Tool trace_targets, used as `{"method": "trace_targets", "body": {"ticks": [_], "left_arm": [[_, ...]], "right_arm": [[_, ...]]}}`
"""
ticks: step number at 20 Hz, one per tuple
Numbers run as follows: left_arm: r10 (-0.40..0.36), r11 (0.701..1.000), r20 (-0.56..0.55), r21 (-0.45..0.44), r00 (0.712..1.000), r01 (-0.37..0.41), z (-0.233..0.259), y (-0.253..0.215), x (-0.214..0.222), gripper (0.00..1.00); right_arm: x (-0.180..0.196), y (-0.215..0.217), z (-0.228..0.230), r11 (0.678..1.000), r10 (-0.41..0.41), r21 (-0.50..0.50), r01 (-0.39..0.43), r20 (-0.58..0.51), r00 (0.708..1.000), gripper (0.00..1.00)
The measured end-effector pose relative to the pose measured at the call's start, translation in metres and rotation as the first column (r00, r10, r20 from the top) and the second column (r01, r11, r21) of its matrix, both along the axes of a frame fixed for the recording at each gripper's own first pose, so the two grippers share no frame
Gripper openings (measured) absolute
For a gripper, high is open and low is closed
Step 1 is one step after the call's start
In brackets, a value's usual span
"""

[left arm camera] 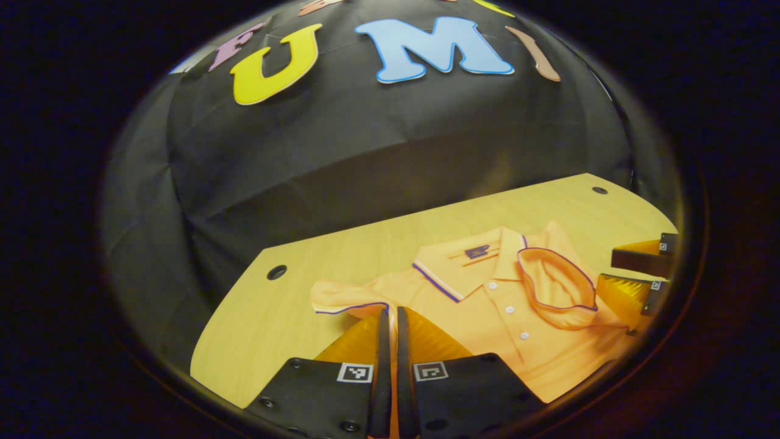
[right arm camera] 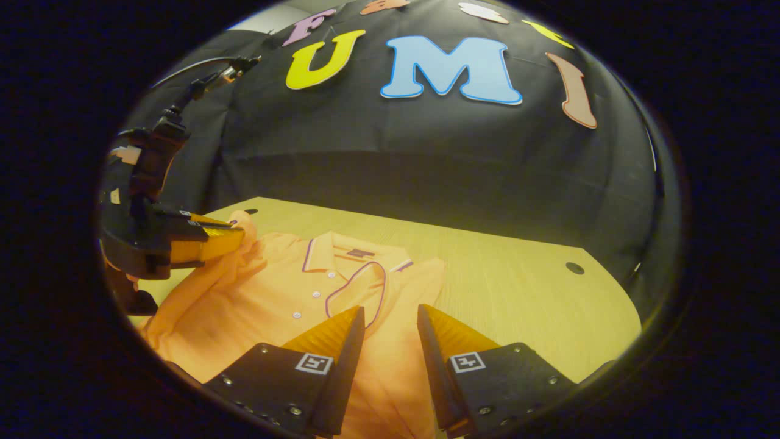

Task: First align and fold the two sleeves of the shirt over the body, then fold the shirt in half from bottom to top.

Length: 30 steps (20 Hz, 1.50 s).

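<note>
An orange polo shirt with dark trim lies face up on the wooden table, collar toward the booth wall. One sleeve is folded over the chest. The other sleeve is lifted off the body, and my left gripper is shut on its fabric. In the right gripper view, the left gripper holds that sleeve up at the shirt's left side. My right gripper is open just above the shirt's lower body, near the folded sleeve. It appears at the far right as the right gripper.
The table has bare wood to the right of the shirt and round cable holes near its back corners. The black cloth wall stands close behind the table's far edge.
</note>
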<state>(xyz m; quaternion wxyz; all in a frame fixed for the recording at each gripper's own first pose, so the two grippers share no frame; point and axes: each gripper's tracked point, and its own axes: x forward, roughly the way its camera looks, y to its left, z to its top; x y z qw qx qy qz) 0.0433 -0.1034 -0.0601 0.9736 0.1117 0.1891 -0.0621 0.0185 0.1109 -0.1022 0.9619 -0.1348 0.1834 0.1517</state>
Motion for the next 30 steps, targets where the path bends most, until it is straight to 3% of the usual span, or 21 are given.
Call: {"method": "trace_targets", "body": {"ticks": [6, 7, 8, 10, 17, 19, 21, 24, 26, 30], "left_arm": [[-0.111, 0.993, -0.033, -0.042, 0.993, 0.11, -0.012, -0.07, -0.025, 0.14], [-0.116, 0.992, -0.04, -0.047, 0.992, 0.114, -0.016, -0.076, -0.027, 0.1], [-0.12, 0.992, -0.051, -0.052, 0.991, 0.117, -0.021, -0.082, -0.028, 0.14], [-0.122, 0.991, -0.084, -0.057, 0.989, 0.117, -0.036, -0.087, -0.034, 0.1], [-0.095, 0.993, -0.122, -0.079, 0.988, 0.086, -0.06, -0.089, -0.037, 0.12], [-0.087, 0.993, -0.125, -0.088, 0.988, 0.076, -0.062, -0.088, -0.036, 0.17], [-0.089, 0.992, -0.123, -0.104, 0.988, 0.077, -0.061, -0.086, -0.037, 0.31], [-0.068, 0.994, -0.124, -0.098, 0.99, 0.056, -0.061, -0.078, -0.037, 0.75], [-0.072, 0.992, -0.128, -0.113, 0.989, 0.058, -0.061, -0.077, -0.038, 0.81], [-0.077, 0.987, -0.147, -0.15, 0.986, 0.054, -0.059, -0.073, -0.051, 0.8]], "right_arm": [[0.007, -0.024, 0.008, 0.997, -0.071, 0.017, 0.071, 0.007, 0.997, 0.54], [0.007, -0.026, 0.009, 0.997, -0.077, 0.031, 0.077, 0.003, 0.997, 0.55], [0.008, -0.028, 0.009, 0.996, -0.084, 0.041, 0.084, -0.001, 0.996, 0.55], [0.009, -0.034, 0.011, 0.994, -0.097, 0.044, 0.097, 0.001, 0.995, 0.55], [0.01, -0.04, 0.015, 0.991, -0.111, 0.067, 0.112, -0.006, 0.994, 0.55], [0.01, -0.041, 0.016, 0.991, -0.113, 0.072, 0.113, -0.007, 0.994, 0.55], [0.01, -0.041, 0.017, 0.991, -0.113, 0.077, 0.113, -0.007, 0.994, 0.55], [0.01, -0.041, 0.017, 0.991, -0.112, 0.075, 0.112, -0.009, 0.994, 0.55], [0.01, -0.041, 0.017, 0.991, -0.111, 0.076, 0.112, -0.01, 0.994, 0.55], [0.009, -0.041, 0.018, 0.991, -0.112, 0.074, 0.112, -0.007, 0.994, 0.55]]}}
